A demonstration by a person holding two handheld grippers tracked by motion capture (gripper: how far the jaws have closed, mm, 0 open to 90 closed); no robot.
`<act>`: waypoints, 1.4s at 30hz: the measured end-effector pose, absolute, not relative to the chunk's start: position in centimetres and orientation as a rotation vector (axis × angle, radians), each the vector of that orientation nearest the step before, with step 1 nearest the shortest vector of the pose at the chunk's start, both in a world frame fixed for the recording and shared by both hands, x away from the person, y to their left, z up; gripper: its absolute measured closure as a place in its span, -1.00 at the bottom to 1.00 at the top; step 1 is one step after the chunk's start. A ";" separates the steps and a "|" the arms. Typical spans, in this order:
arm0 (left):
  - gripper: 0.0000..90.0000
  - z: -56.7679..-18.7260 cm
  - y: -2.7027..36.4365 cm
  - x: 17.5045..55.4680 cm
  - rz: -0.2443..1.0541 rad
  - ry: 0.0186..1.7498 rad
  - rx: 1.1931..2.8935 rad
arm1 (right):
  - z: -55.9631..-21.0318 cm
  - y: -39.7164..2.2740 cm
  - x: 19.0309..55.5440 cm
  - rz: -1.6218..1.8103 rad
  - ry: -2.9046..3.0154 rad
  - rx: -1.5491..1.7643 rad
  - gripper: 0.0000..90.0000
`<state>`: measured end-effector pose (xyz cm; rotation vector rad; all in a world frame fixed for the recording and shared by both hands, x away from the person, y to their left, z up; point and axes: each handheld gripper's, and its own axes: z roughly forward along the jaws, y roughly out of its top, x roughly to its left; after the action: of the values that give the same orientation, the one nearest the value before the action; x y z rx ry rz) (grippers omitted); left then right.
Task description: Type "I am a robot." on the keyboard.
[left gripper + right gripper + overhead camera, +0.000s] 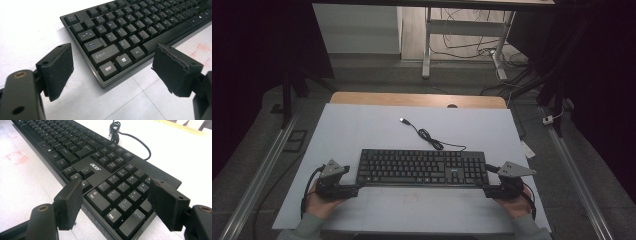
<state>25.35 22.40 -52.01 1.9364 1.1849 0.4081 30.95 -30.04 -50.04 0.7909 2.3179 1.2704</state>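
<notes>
Both claws sit wide open at the two ends of the long black plastic keyboard (422,168), and neither one holds anything.

From the high view, the left claw (357,189) is just beside the keyboard's near left corner and the right claw (484,190) is just beside its near right corner. The keyboard lies on a flat white board (362,130), with a light wooden table edge (417,99) past it. Its thin black cord (427,135) curls away on the far side, towards a dim room with a grey floor (377,75) and white desk legs (427,45). Up close, the left claw view shows the keyboard's (130,32) Ctrl and Shift corner sitting between the spread jaws, not touched. Close to the number keys, the right claw view shows the keyboard's (100,167) small brand name and red pen marks (16,157) on the board (27,187).
</notes>
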 end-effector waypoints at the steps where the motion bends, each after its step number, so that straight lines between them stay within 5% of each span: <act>1: -0.62 -52.0 22.4 25.3 0.408 1.184 1.937 | -50.1 -30.0 31.0 1.272 2.319 0.789 -0.36; 28: -0.58 -51.9 22.0 25.3 0.447 1.171 1.960 | -49.4 -28.0 31.4 1.342 2.334 0.795 -0.30; 42: -0.58 -51.9 22.2 25.3 0.442 1.182 1.947 | -48.6 -25.9 32.2 1.380 2.326 0.783 -0.03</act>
<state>25.32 22.23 -51.94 1.9474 1.1824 0.4417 32.18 -25.85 -48.61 0.7832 2.3260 1.3803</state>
